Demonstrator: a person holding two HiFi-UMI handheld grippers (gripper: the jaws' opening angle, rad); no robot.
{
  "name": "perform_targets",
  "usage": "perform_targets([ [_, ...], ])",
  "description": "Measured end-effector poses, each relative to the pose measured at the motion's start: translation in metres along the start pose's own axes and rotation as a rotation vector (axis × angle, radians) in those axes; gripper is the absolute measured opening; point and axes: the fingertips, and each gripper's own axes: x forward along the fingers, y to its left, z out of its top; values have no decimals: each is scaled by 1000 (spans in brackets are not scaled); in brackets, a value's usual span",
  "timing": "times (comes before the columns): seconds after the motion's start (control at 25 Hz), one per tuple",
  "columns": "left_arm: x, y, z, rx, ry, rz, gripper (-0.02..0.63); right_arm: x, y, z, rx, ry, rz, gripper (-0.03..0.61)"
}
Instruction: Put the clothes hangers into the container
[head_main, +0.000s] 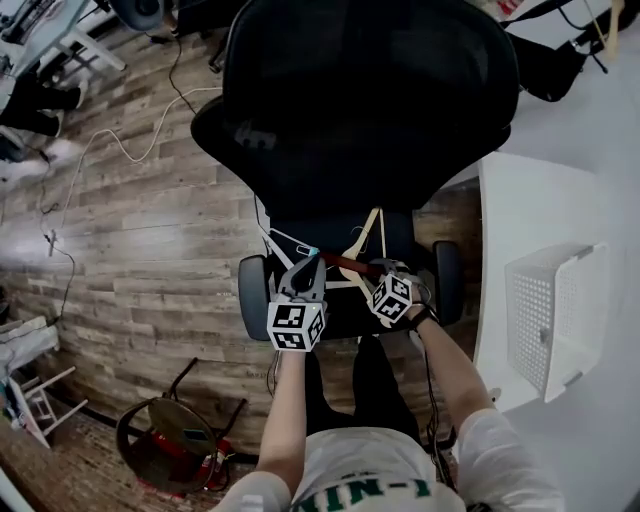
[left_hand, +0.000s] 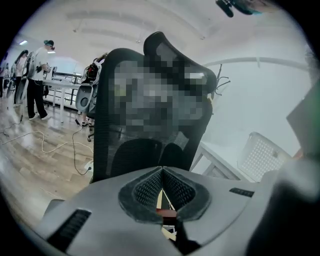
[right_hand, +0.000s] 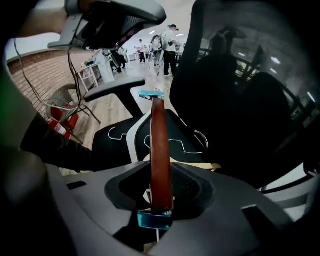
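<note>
A brown wooden hanger bar (right_hand: 160, 150) with teal clips at both ends runs between the jaws of my right gripper (right_hand: 161, 172), which is shut on it above the chair seat. In the head view the bar (head_main: 347, 264) reaches from the right gripper (head_main: 385, 272) towards the left gripper (head_main: 305, 265). The left gripper (left_hand: 162, 172) has its jaws together, with nothing clearly between the tips. A beige wooden hanger (head_main: 366, 238) and white wire hangers (right_hand: 192, 146) lie on the seat. The white perforated container (head_main: 552, 312) stands on the white table at the right.
A black office chair (head_main: 370, 100) fills the space in front of me, its armrests (head_main: 447, 280) on either side of the grippers. The white table (head_main: 520, 200) is to the right. Cables (head_main: 110, 140) cross the wooden floor, and a round stool with a red extinguisher (head_main: 165, 440) is at lower left.
</note>
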Motion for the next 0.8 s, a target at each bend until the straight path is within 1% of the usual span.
perform_targets([
  [0.16,-29,-14,29,4,-16,1,12,-53,0,27,134,-84,-73,138],
  [0.24,-47,-25,43,14,-33,5,12,-83,0,36,182,-120,-110,138],
  [0.32,-62,-30,60,52,-60,18,12,-111,-6,47,217,-156,-152,138],
  [0.44,-82,-36,79,144,-89,39,12,-149,-9,64,267,-196,-205,138],
  [0.48,-90,-38,85,158,-97,37,12,-162,-6,70,283,-210,-221,138],
  [0.68,-127,-55,120,173,-146,14,12,-242,3,101,373,-313,-315,138],
  [0.8,-144,-72,137,201,-178,-15,12,-283,4,113,392,-373,-365,138],
])
